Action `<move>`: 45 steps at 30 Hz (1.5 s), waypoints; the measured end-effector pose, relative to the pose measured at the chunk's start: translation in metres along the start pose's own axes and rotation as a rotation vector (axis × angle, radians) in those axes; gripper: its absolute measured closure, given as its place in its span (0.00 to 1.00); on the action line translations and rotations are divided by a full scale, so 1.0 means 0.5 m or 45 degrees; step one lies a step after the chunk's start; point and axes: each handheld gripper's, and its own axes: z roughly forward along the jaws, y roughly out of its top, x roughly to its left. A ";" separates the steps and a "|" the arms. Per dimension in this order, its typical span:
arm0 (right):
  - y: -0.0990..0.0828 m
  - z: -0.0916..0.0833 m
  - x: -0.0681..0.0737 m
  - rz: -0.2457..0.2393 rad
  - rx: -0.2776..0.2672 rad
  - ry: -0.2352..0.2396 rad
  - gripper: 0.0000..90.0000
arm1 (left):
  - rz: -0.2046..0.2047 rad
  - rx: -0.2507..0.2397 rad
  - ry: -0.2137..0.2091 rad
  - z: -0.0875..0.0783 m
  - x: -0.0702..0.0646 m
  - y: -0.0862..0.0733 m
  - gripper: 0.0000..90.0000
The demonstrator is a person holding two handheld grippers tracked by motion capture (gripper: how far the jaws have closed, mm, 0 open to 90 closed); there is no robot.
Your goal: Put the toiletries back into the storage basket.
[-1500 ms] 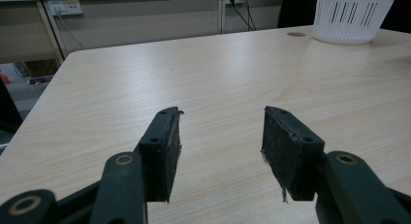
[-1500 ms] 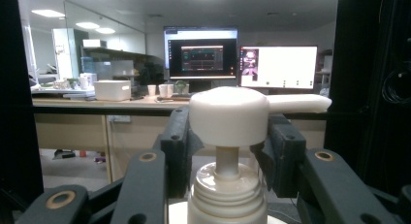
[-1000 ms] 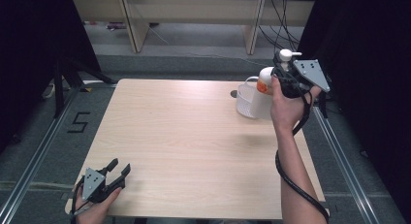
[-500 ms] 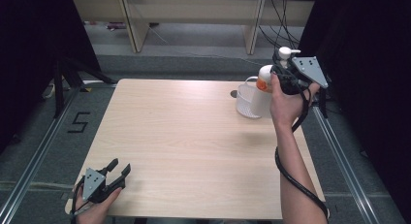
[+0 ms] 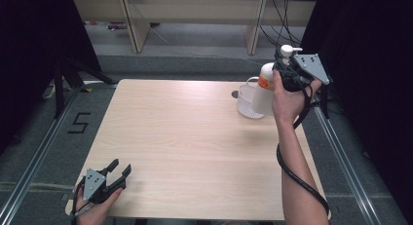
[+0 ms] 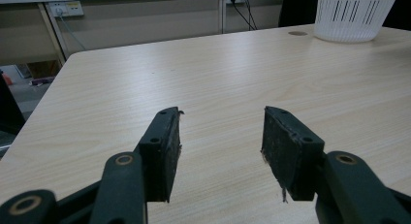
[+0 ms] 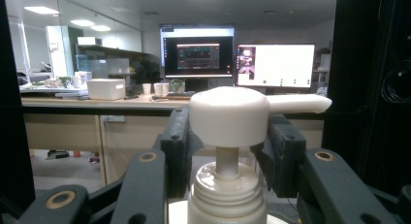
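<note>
Little has shifted: the right gripper still holds the pump bottle aloft just above the white basket, its fingers clamped at the pump head. Likely it is being lifted from or lowered toward that basket. Well away from the basket, the left gripper stays resting at the desk edge, fingers apart.

Bare tabletop; basket far-right.

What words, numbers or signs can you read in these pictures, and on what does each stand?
"5": black mark on the floor, left of the table.
Bottle in the right gripper: orange label, too blurred to read.
Two monitors: screen text too small to read.
</note>
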 end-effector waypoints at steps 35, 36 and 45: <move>0.013 0.058 -0.006 -0.008 0.019 -0.021 0.67 | 0.001 -0.018 -0.007 0.003 0.001 -0.001 0.53; 0.012 0.062 -0.006 -0.005 0.010 -0.014 0.67 | 0.001 -0.007 -0.001 0.001 0.000 0.000 0.53; 0.008 0.076 -0.009 -0.007 0.028 -0.029 0.67 | 0.001 -0.005 0.000 0.001 0.000 0.000 0.53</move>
